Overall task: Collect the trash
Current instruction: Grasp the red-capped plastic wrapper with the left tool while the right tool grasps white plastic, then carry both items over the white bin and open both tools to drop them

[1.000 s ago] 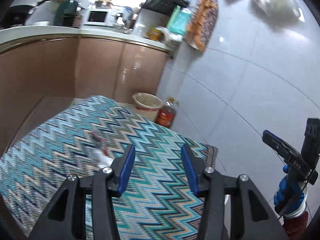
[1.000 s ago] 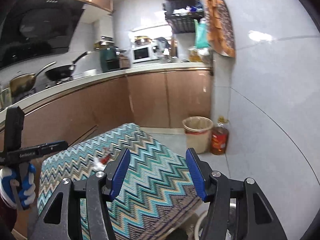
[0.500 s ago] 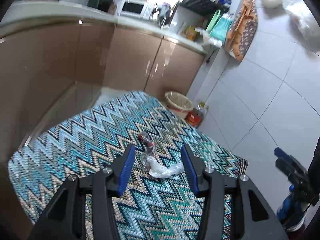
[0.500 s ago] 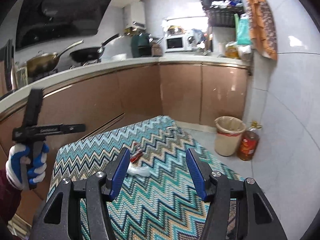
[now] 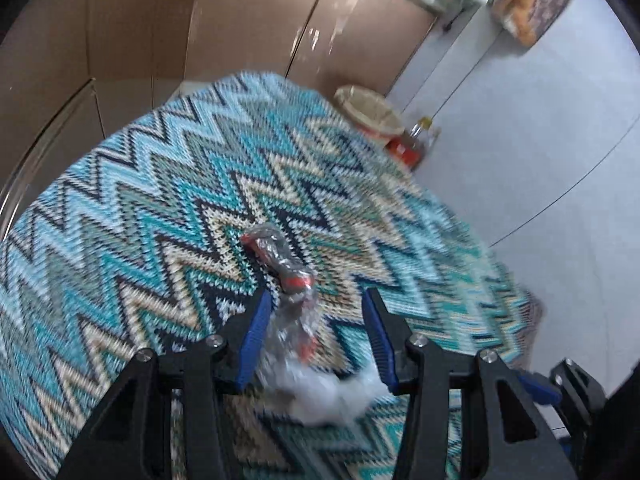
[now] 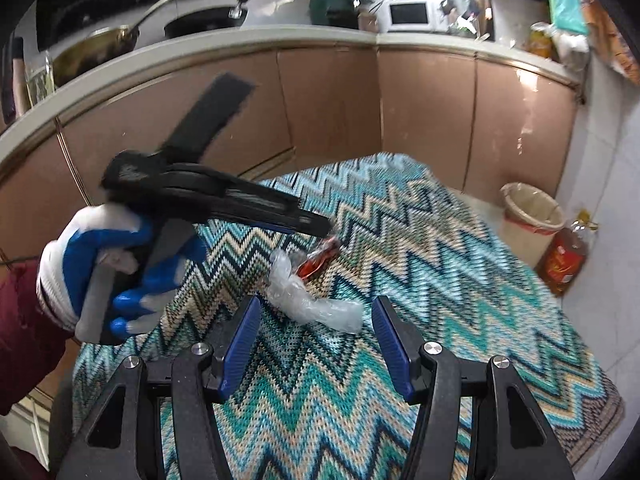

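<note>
Crumpled plastic wrapper (image 5: 294,320) with red print lies on the zigzag-patterned tabletop (image 5: 140,208), low in the left wrist frame, between the wide-open left tongs (image 5: 316,340), not yet gripped. Right tongs (image 6: 316,344) gape empty just short of it. Farther off, at right, a lined waste bin (image 6: 532,216) stands beside an oil bottle (image 6: 566,258).

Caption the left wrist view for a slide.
Open left gripper straddles a crumpled plastic wrapper on the zigzag tablecloth.
</note>
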`<state>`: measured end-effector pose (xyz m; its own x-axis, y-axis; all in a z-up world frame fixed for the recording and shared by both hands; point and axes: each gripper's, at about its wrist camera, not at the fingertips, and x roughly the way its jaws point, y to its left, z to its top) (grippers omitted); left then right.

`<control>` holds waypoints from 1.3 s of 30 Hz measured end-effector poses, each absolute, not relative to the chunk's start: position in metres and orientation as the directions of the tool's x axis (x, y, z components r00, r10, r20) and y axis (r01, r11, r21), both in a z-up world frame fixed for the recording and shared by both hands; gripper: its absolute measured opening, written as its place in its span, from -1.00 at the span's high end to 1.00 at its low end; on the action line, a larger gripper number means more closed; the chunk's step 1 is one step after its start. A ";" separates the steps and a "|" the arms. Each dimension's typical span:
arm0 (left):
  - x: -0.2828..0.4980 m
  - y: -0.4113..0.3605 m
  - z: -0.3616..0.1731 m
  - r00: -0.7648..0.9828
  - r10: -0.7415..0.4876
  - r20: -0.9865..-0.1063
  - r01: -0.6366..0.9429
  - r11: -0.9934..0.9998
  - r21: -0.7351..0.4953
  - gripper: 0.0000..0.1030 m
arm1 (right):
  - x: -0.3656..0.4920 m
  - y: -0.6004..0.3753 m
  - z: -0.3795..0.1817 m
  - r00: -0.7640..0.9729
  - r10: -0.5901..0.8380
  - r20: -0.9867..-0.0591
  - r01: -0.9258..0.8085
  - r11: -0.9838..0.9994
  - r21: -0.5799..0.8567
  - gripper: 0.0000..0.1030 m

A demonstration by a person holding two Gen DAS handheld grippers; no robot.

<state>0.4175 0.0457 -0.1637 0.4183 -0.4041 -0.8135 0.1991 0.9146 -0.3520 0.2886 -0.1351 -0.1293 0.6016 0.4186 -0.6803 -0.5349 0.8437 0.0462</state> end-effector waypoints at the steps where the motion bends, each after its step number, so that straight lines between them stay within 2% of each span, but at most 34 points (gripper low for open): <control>1: 0.422 0.042 -0.170 0.405 -0.399 -0.823 0.199 0.917 -0.346 0.14 | 0.294 -0.131 -0.135 0.591 0.421 -0.688 -0.543 0.838 0.047 -0.07; 3: 0.432 0.037 -0.184 0.382 -0.385 -0.840 0.192 0.922 -0.336 0.19 | 0.303 -0.125 -0.143 0.573 0.430 -0.698 -0.559 0.828 0.051 -0.07; 6: 0.439 0.040 -0.197 0.362 -0.408 -0.838 0.171 0.913 -0.371 0.62 | 0.317 -0.113 -0.157 0.545 0.437 -0.716 -0.583 0.811 0.051 -0.07; 14: 0.430 0.068 -0.202 0.417 -0.531 -0.737 0.171 0.843 -0.510 0.66 | 0.343 -0.089 -0.192 0.490 0.421 -0.763 -0.617 0.786 0.037 0.05; 17: 0.423 0.079 -0.196 0.450 -0.559 -0.697 0.171 0.820 -0.546 0.66 | 0.349 -0.083 -0.200 0.478 0.409 -0.777 -0.623 0.782 0.028 0.19; 19: 0.416 0.088 -0.191 0.476 -0.570 -0.670 0.168 0.806 -0.568 0.66 | 0.350 -0.080 -0.204 0.471 0.397 -0.788 -0.627 0.779 0.017 0.37; 22: 0.403 0.098 -0.181 0.512 -0.561 -0.650 0.163 0.807 -0.568 0.66 | 0.350 -0.080 -0.204 0.474 0.390 -0.789 -0.619 0.785 0.016 0.50; 30: 0.362 0.110 -0.146 0.565 -0.518 -0.642 0.168 0.834 -0.525 0.66 | 0.327 -0.103 -0.174 0.513 0.438 -0.738 -0.578 0.812 0.080 0.52; 39: 0.299 0.095 -0.097 0.623 -0.501 -0.601 0.231 0.852 -0.471 0.66 | 0.262 -0.162 -0.108 0.631 0.441 -0.638 -0.508 0.857 0.090 0.52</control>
